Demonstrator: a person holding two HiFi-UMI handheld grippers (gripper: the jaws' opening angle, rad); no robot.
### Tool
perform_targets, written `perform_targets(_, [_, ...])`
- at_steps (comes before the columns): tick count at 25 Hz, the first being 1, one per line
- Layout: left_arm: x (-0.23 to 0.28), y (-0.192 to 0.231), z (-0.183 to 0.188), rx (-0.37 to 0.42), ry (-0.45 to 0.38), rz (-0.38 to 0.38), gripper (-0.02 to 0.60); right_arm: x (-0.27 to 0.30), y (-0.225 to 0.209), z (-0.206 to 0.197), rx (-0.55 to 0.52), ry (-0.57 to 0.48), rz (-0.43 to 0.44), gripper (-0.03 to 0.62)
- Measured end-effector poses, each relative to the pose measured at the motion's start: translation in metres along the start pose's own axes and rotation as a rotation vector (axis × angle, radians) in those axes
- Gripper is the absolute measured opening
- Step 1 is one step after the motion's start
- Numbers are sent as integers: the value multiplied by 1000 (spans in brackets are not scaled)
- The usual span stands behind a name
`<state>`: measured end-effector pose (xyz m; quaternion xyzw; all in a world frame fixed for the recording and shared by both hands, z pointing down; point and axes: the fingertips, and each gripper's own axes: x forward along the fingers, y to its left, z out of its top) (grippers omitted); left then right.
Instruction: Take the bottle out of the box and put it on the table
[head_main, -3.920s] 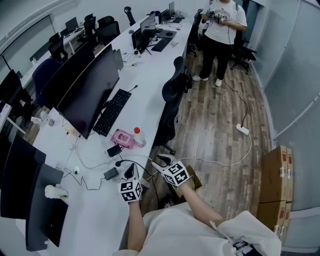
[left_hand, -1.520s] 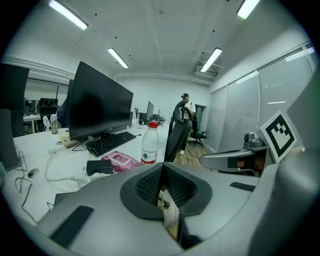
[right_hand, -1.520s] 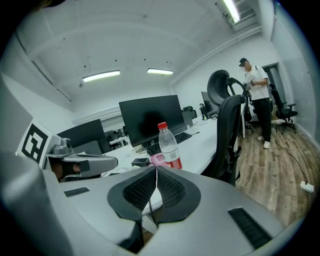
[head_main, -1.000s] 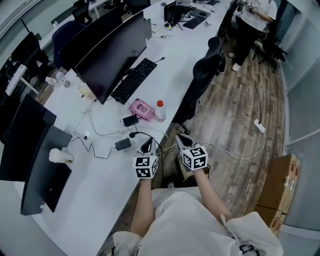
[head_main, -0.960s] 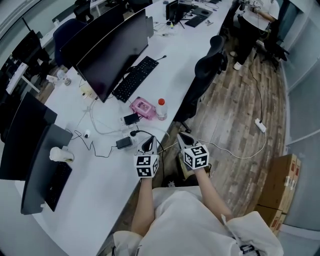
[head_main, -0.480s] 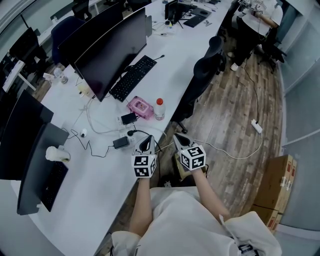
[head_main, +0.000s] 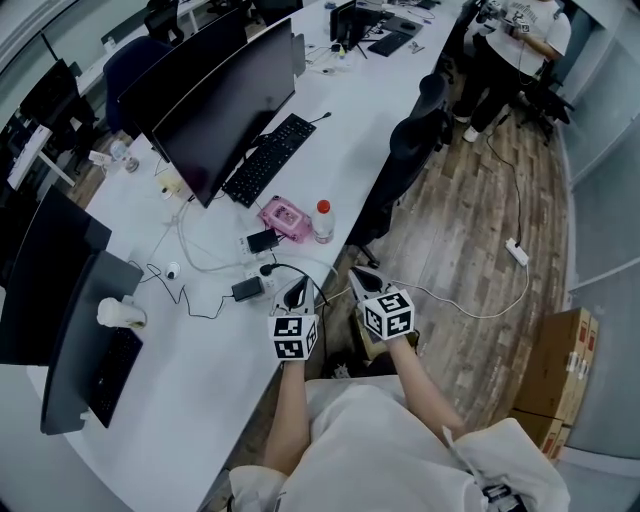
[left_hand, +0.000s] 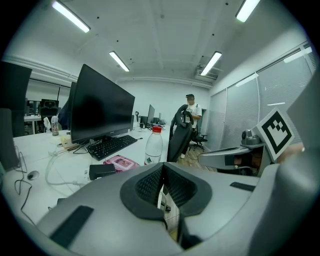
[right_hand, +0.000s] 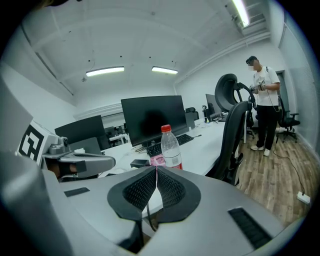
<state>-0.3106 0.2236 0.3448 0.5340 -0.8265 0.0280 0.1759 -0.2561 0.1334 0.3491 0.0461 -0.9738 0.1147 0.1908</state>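
Observation:
A clear plastic bottle (head_main: 323, 222) with a red cap stands upright on the white table (head_main: 345, 110), next to a pink pack (head_main: 285, 215). It also shows ahead of the jaws in the left gripper view as the bottle (left_hand: 153, 147) and in the right gripper view as the bottle (right_hand: 171, 147). My left gripper (head_main: 297, 290) hovers at the table's near edge, shut and empty. My right gripper (head_main: 358, 276) is beside it, just off the edge, also shut with nothing held. Both stay well short of the bottle. A brown box (head_main: 367, 343) on the floor is partly hidden under my right gripper.
A keyboard (head_main: 267, 158) and large monitors (head_main: 220, 110) lie beyond the bottle, with cables and adapters (head_main: 246, 288) near my left gripper. A black chair (head_main: 405, 165) stands right of the table. Cardboard boxes (head_main: 556, 380) sit at far right. A person (head_main: 520, 30) stands far off.
The head camera has shifted a little. Both grippers stay shut near the table's edge, and the bottle has not moved.

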Motion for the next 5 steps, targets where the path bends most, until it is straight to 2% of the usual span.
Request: perform_targets(5, [8,-15,8,1,-40,-28,14,-6,-9,11,1,-24,-20,41])
